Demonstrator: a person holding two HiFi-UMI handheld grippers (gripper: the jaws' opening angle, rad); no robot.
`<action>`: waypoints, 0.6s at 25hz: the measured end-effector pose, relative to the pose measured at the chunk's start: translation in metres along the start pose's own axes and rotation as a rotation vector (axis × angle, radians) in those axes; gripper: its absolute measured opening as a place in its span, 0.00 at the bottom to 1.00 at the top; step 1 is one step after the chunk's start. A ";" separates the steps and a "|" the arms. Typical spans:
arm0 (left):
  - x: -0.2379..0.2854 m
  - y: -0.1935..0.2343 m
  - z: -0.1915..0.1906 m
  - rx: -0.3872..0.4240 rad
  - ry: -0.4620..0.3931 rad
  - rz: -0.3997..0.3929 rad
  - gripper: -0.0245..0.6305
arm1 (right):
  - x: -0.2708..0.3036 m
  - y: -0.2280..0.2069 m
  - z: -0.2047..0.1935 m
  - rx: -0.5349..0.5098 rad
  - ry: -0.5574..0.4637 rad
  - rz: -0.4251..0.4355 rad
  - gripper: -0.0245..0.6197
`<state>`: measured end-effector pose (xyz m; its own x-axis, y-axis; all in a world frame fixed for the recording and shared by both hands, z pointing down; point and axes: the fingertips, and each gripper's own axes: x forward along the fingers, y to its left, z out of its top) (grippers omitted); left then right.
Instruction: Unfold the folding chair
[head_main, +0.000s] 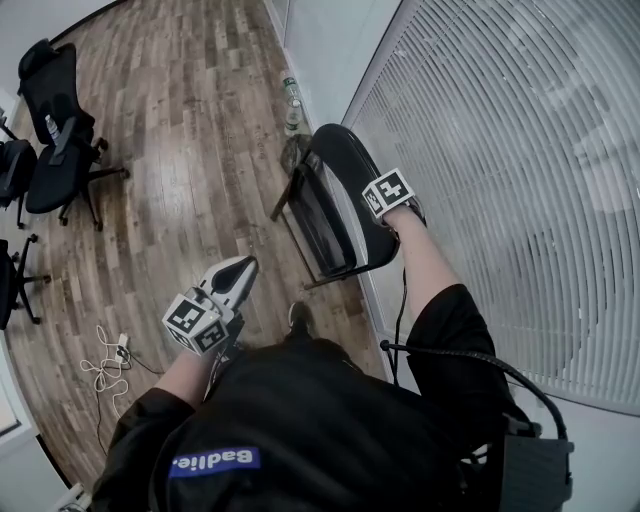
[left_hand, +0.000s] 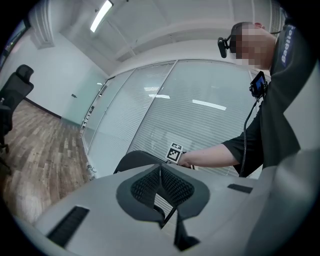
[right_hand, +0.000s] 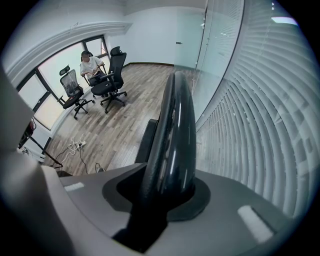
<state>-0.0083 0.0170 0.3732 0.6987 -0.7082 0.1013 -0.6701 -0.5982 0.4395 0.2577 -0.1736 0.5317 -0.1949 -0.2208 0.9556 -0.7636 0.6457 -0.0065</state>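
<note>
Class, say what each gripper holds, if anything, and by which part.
The right gripper grips the folding chair by the top edge of its backrest. The left gripper is shut and holds nothing.

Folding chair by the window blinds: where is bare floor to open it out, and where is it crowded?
Free: the wide wood floor between the folding chair and the office chairs. Crowded: the narrow side toward the blinds, the bottles at the wall beyond it, and the cable on the floor near the person's left.
</note>
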 end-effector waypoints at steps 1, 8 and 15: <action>0.002 0.000 -0.001 -0.001 0.004 -0.003 0.05 | 0.000 0.000 0.000 0.000 0.001 0.000 0.20; 0.020 0.001 -0.002 -0.005 0.011 -0.013 0.05 | 0.000 0.000 -0.001 0.000 -0.001 0.003 0.20; 0.036 0.000 -0.007 -0.004 0.028 -0.033 0.05 | 0.000 0.001 -0.001 -0.003 -0.001 0.003 0.20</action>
<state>0.0187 -0.0053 0.3829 0.7269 -0.6776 0.1117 -0.6459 -0.6193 0.4463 0.2574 -0.1717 0.5317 -0.1979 -0.2197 0.9553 -0.7609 0.6488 -0.0085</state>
